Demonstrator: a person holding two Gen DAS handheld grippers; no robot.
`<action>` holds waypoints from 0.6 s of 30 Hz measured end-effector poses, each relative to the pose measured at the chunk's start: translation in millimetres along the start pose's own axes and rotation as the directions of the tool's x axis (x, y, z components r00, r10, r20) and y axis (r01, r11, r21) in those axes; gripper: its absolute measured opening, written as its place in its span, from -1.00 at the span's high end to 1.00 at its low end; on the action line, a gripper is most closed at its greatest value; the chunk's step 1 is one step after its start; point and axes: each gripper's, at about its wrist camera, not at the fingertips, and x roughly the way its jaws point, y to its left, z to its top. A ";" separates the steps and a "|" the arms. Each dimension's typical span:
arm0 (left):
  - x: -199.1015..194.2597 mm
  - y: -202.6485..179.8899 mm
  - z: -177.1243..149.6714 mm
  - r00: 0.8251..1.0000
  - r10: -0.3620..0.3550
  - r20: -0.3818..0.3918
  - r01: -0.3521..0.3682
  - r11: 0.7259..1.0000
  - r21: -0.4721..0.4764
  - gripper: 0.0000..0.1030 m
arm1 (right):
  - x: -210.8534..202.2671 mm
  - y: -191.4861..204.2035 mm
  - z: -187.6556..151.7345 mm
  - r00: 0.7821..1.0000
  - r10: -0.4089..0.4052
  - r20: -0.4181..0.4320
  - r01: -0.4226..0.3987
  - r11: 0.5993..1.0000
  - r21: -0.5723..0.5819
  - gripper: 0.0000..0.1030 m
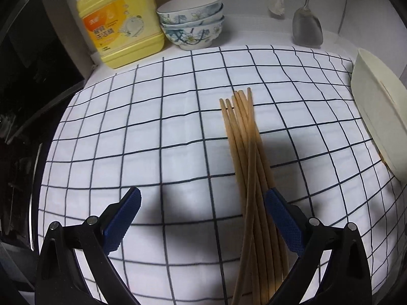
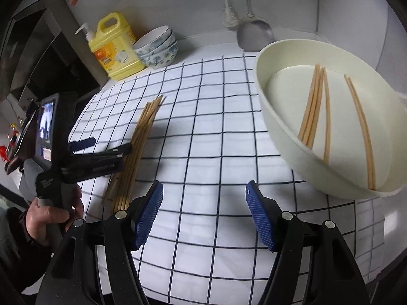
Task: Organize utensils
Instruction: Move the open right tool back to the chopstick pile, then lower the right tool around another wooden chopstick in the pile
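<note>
Lying on the checked cloth (image 1: 152,132), a loose bundle of chopsticks (image 1: 244,152), pale tan, thin and round, fans slightly at its far tips. The left hand-held gripper (image 1: 203,203) is spread wide, its right blue pad just beside the bundle, gripping nothing. The right hand-held gripper (image 2: 203,203) is likewise wide open and empty. More chopsticks (image 2: 315,106) rest inside the cream basin (image 2: 279,137).

Dim, perhaps overhead light; soft shadows; slight motion blur; heavy fisheye edges
</note>
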 end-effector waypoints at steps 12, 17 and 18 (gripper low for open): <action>17.9 25.4 4.2 0.997 -0.074 -0.007 0.074 0.997 -0.017 -0.88 | 19.7 30.7 9.2 1.000 -0.026 -0.007 0.026 0.999 0.030 -0.26; 19.0 43.4 -0.1 0.996 -0.085 0.003 0.085 0.995 -0.048 -0.88 | 40.4 43.9 14.1 1.000 -0.011 -0.020 0.012 0.999 0.037 -0.26; 19.2 47.1 -0.8 0.996 -0.091 0.004 0.091 0.994 -0.057 -0.88 | 44.6 46.3 15.1 1.000 -0.008 -0.023 0.009 0.999 0.040 -0.26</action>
